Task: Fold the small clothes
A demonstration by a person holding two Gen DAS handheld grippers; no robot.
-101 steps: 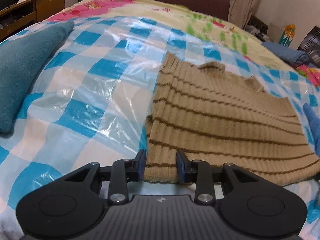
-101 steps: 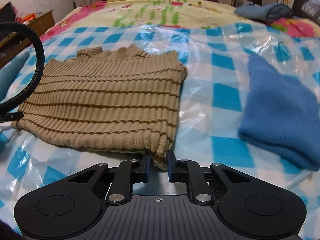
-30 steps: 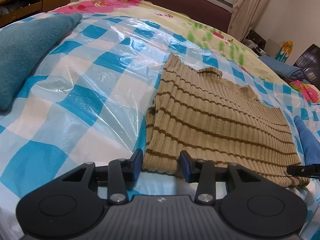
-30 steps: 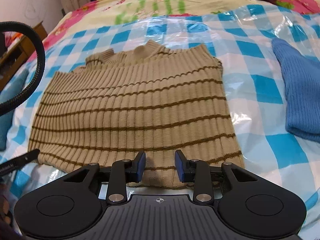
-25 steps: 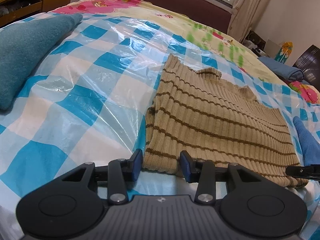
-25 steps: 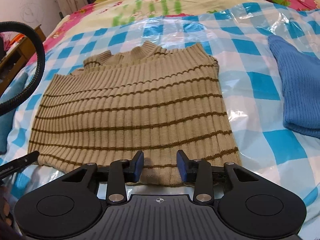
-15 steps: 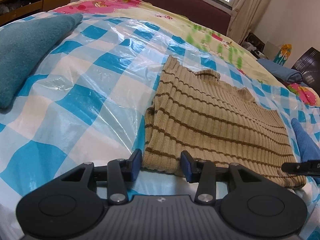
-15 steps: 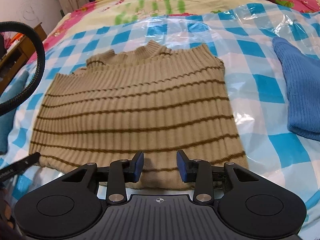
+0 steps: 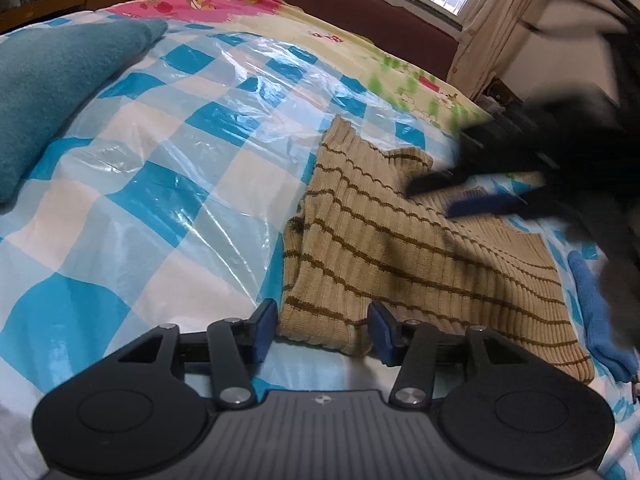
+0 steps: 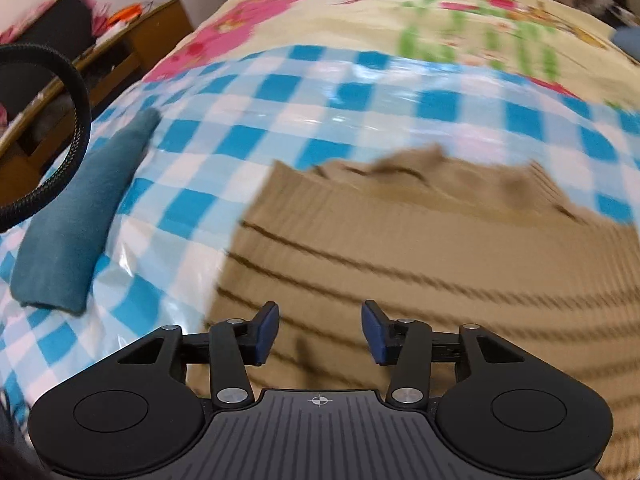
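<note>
A tan ribbed sweater [image 9: 400,240] with brown stripes lies flat on the checked plastic sheet [image 9: 160,160] over the bed. My left gripper [image 9: 324,330] sits at the sweater's near left corner. Its jaws are opening, and the corner lies loosely between the blue pads [image 9: 266,328]. My right gripper [image 10: 322,330] hovers over the left part of the sweater [image 10: 440,260]; its jaws are opening wide with nothing between them. In the left wrist view the right gripper [image 9: 440,198] shows as a dark blur above the collar area.
A folded teal cloth [image 9: 48,80] [image 10: 68,240] lies left of the sweater and a blue cloth [image 9: 596,312] lies right of it. Wooden furniture [image 10: 120,52] stands beyond the bed's left side. A black cable loop [image 10: 76,120] hangs at the left.
My right gripper has swept left from the sweater's near hem across the sweater, and its jaws have widened. The left gripper's jaws have spread a little around the corner; that hand stayed put.
</note>
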